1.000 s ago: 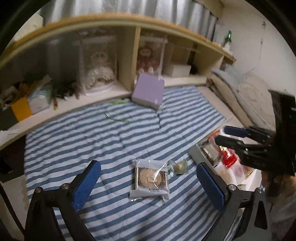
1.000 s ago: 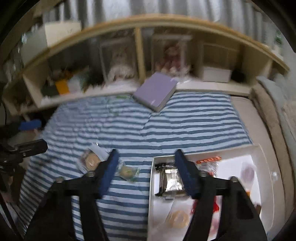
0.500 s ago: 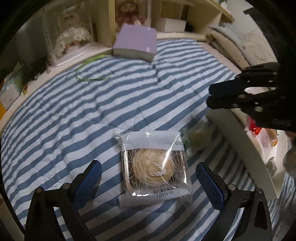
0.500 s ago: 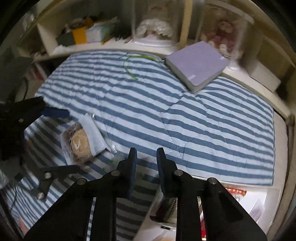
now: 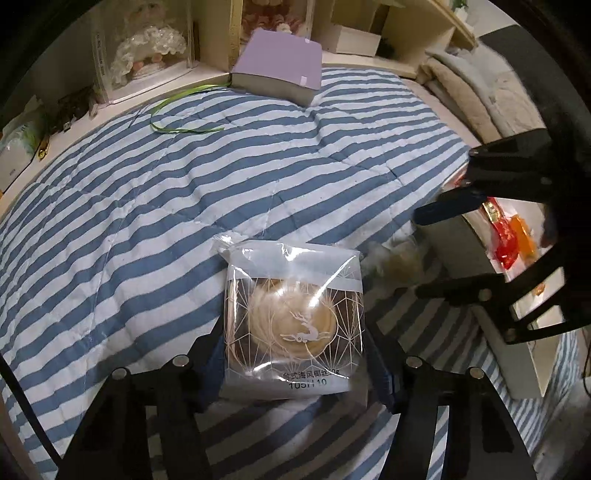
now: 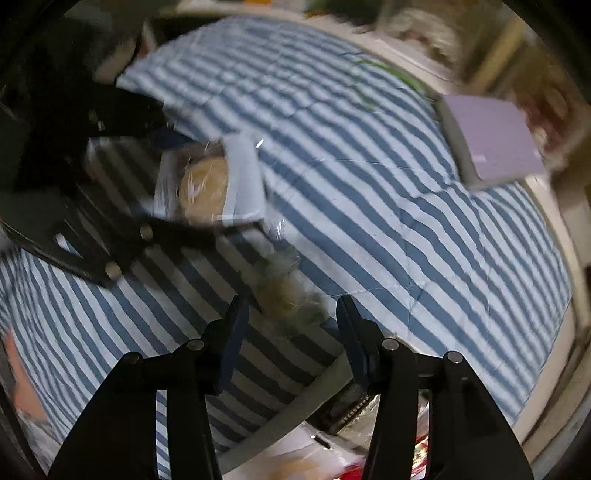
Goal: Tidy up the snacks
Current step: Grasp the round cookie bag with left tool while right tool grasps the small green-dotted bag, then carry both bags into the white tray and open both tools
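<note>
A clear packet with a round pastry (image 5: 293,321) lies on the blue-and-white striped quilt (image 5: 184,192). My left gripper (image 5: 295,354) has closed its fingers against both sides of the packet; it also shows in the right wrist view (image 6: 210,184). A small wrapped sweet (image 6: 284,295) lies beside it, blurred in the left wrist view (image 5: 395,258). My right gripper (image 6: 291,325) is open, its fingers either side of the sweet and just short of it. The white snack box (image 5: 517,354) stands at the right.
A purple book (image 5: 277,70) lies at the quilt's far edge by the wooden shelf (image 5: 221,33) with display cases. A green ribbon (image 5: 177,125) lies on the quilt. Red and orange wrappers (image 5: 509,236) sit in the box. Pillows lie at far right.
My left gripper has come down and closed on the pastry packet. My right gripper has opened and swung down towards the small sweet.
</note>
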The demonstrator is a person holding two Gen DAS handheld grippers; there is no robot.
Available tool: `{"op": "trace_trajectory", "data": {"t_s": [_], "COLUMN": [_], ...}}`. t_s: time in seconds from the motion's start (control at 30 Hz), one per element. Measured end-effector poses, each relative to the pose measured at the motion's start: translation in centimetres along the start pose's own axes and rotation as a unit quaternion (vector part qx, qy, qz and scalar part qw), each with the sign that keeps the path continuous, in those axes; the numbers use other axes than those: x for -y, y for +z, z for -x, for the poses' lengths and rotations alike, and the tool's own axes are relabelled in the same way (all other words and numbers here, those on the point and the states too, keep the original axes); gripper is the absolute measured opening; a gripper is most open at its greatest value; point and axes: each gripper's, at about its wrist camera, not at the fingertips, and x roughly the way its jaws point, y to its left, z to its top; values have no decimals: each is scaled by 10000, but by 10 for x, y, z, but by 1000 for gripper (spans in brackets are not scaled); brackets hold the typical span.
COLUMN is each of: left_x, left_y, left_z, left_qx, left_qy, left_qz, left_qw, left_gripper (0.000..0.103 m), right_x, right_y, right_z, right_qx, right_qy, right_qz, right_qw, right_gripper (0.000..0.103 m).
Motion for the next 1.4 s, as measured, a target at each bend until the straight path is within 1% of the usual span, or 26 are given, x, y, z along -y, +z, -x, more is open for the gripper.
{"op": "trace_trajectory", "data": {"t_s": [0.13,0.23,0.3,0.33,0.37,0.4,0.5,0.57,0.7,0.9,1.1,1.17,1.3,1.4], "left_x": [-8,-15,-18,-20,-21,-22,-24,-27,-27,-19,-4,1,14,22], "left_y": [-10,-11,-12,-12,-11,-12,-18,-19,-22,-23,-28,-30,-35,-39], "left_z": [10,13,15,16,17,18,30,37,57,88,128,142,168,186], "left_qx": [4,31,55,72,90,118,259,350,544,838,1125,1228,1431,1571], "left_qy": [-151,-240,-281,-295,-288,-266,-168,-155,-132,-35,-5,-15,-62,-190], "left_qz": [286,497,628,704,749,788,909,1024,1167,1182,1112,1083,988,1011], "left_qw": [9995,9985,9976,9971,9967,9965,9954,9940,9916,9894,9874,9865,9847,9822], "left_gripper": [63,63,62,62,62,62,62,62,62,62,62,62,62,62], "right_x": [-12,-15,-16,-17,-17,-16,-11,-6,2,3,5,2,0,-2], "right_y": [7,11,13,13,13,12,12,9,4,1,-8,-11,-31,-46], "right_z": [-15,-26,-30,-33,-33,-32,-28,-20,1,40,84,98,131,152], "right_qx": [-278,-353,-334,-308,-277,-204,-33,86,446,921,1345,1508,1867,2109], "right_qy": [-183,-217,-187,-141,-115,-74,-104,-105,-15,-7,-200,-307,-419,-485], "right_qz": [494,604,570,506,450,332,24,-305,-925,-1671,-2228,-2429,-2881,-3069], "right_qw": [9982,9973,9976,9981,9985,9992,9999,9994,9947,9816,9653,9578,9383,9268], "right_gripper": [51,50,45,38,33,32,31,30,30,30,30,30,30,30]}}
